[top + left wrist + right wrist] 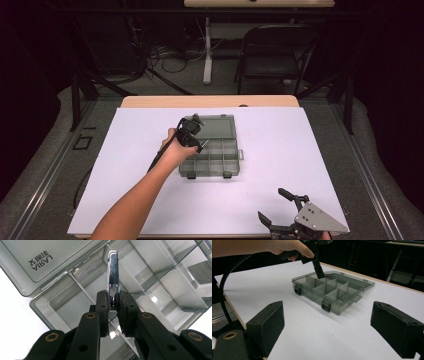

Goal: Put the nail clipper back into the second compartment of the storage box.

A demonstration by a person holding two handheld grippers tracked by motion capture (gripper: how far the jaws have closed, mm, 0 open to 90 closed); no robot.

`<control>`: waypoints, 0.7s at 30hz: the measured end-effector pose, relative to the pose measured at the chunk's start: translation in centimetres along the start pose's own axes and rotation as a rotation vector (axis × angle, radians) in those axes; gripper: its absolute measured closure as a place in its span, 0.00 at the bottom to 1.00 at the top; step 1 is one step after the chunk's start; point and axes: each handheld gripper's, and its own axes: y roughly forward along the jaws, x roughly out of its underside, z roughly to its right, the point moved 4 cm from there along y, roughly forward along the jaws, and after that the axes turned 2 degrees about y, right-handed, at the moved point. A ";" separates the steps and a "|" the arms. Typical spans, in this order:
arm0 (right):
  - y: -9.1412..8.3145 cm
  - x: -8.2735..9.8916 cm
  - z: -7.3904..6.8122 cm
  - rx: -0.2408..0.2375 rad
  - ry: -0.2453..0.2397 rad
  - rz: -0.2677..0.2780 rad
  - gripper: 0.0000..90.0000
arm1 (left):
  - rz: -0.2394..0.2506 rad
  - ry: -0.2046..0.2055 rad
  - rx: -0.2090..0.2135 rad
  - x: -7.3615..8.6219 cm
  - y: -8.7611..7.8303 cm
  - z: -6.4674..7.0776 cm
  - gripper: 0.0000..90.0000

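Left gripper [113, 307] clamping metal piece [113, 272], above compartment box [47, 307]

A lab: dark curtained bay, floor cables [165, 60], folding chair [272, 52], paper-covered table [300, 150].

The tabletop [150, 200] is bare white on all sides of the organizer box [220, 162], so a hand can pass freely to its left, its right and its near side. The open lid [215, 126] lies flat behind the box and takes the room there. Inside, the partition walls [329, 288] make narrow compartments. The left tongs [113, 308], closed on a metal clip [113, 272], occupy one of them. The right tongs [280, 207] rest open at the near right corner, well apart from the box.
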 end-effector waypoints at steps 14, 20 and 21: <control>0.0 0.0 0.0 0.000 0.001 0.002 0.13 | -0.005 0.000 0.003 0.0 0.1 0.1 0.87; 0.0 0.0 0.0 0.000 0.000 0.002 0.13 | 0.026 -0.002 -0.004 -0.1 -0.4 0.3 0.80; 0.0 0.0 0.0 -0.001 0.001 0.002 0.13 | 0.028 0.000 -0.004 -0.1 -0.5 0.3 0.78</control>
